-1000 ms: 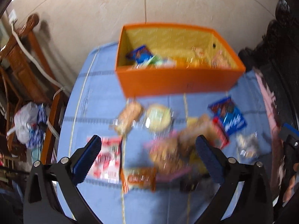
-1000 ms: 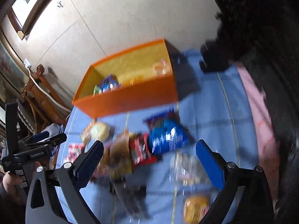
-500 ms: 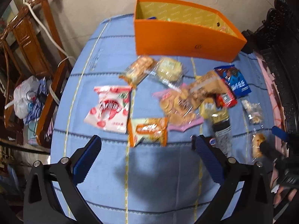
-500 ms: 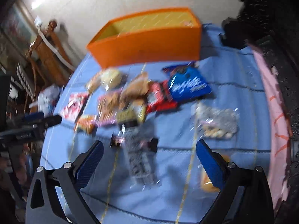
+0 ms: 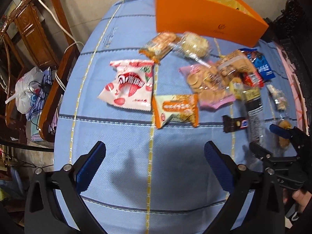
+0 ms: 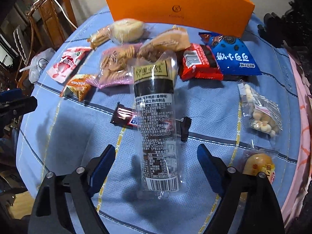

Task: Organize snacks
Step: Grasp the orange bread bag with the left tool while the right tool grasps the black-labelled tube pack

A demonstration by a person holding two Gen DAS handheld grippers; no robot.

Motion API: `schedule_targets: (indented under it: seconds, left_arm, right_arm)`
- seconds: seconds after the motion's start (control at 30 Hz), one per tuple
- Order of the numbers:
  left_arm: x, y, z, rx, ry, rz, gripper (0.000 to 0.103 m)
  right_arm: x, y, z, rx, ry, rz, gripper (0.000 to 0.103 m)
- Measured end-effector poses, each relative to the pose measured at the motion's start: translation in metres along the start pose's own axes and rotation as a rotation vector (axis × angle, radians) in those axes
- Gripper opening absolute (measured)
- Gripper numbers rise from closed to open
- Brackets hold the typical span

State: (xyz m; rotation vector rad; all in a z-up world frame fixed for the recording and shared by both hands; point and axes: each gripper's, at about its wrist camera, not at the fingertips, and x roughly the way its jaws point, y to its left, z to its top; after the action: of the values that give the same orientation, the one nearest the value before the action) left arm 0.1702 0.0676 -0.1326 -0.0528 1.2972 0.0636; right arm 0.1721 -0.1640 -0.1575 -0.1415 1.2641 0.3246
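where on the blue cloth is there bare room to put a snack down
Bare blue tablecloth lies between the open left gripper and the white-and-red snack bag, and along the cloth's left edge. It is crowded from the pink cookie bag to the orange box.

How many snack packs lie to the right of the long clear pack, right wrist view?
4: red pack and blue pack near the orange box, bag of white balls mid-cloth, yellow round snack nearest. The dark bar under the long pack isn't counted.

home dining rm: carved wood chairs (image 5: 29, 19), clothed table (image 5: 126, 156).
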Motion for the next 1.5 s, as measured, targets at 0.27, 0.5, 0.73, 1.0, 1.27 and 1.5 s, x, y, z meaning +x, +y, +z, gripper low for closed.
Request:
schedule_targets:
  seconds: [0.27, 0.5, 0.73, 1.0, 1.27, 1.5]
  left_arm:
    - [0.035, 0.016, 0.002, -0.025, 0.061, 0.021, 0.099]
    - [0.037, -0.005, 0.012, 0.045, 0.049, -0.019, 0.099]
    - [0.039, -0.044, 0.018, 0.255, -0.004, -0.039, 0.099]
    - [0.066, -0.057, 0.027, 0.369, 0.076, -0.073, 0.066]
    - [0.070, -0.052, 0.040, 0.334, 0.069, -0.094, 0.066]
    - [0.080, -0.035, 0.065, 0.224, 0.082, -0.145, 0.043]
  right_arm:
    - [0.015, -0.007, -0.001, 0.023, 0.050, 0.035, 0.051]
    - [-0.006, -0.023, -0.006, 0.084, 0.017, 0.131, 0.037]
    - [-0.016, -0.039, -0.013, 0.137, 0.025, 0.185, 0.034]
    - [-0.005, -0.045, -0.024, 0.154, 0.078, 0.195, 0.036]
    - [0.001, -0.041, -0.022, 0.153, 0.094, 0.204, 0.037]
    - [0.000, -0.043, -0.020, 0.164, 0.100, 0.195, 0.063]
